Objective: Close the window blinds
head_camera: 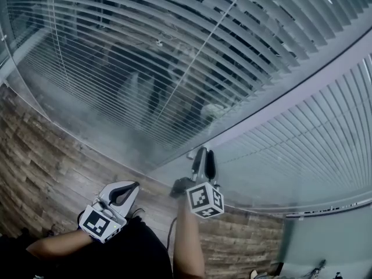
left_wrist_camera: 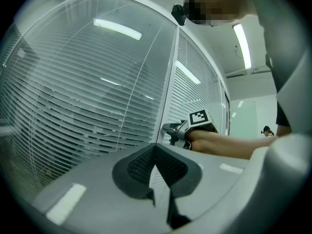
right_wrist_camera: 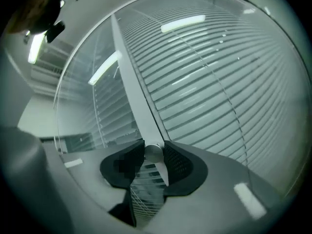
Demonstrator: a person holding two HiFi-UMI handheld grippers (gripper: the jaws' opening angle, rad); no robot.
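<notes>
Floor here is brown wood-plank flooring [head_camera: 40,156], running right up to a tall glass partition wall [head_camera: 87,127]. The room is office-like, with long ceiling strip lights [left_wrist_camera: 242,45] overhead and pale walls further back.

The white horizontal-slat blinds [head_camera: 145,51] sit behind the glass. On the left panel the slats are tilted open enough that dim shapes show between them; I can't tell whether that's reflection or stuff on the other side. The panel on the right [head_camera: 314,150] looks flatter and paler. A grey frame post [head_camera: 279,106] splits the two panels, slanting down toward the floor in the head view.

Low on that post there's a small round silver knob [right_wrist_camera: 153,153]. The right gripper [right_wrist_camera: 153,147] has it right between its black textured pads, and both pads look pressed against its sides, so the jaws are fairly wide but closed on the knob. In the head view that gripper [head_camera: 205,156] points up at the post, marker cube below it, bare forearm [head_camera: 189,243] behind.

The left gripper [left_wrist_camera: 156,147] is off to the left, well apart from the post and lower over the floor [head_camera: 132,186]. Its jaw tips are together with nothing in them, just blinds in the background.
</notes>
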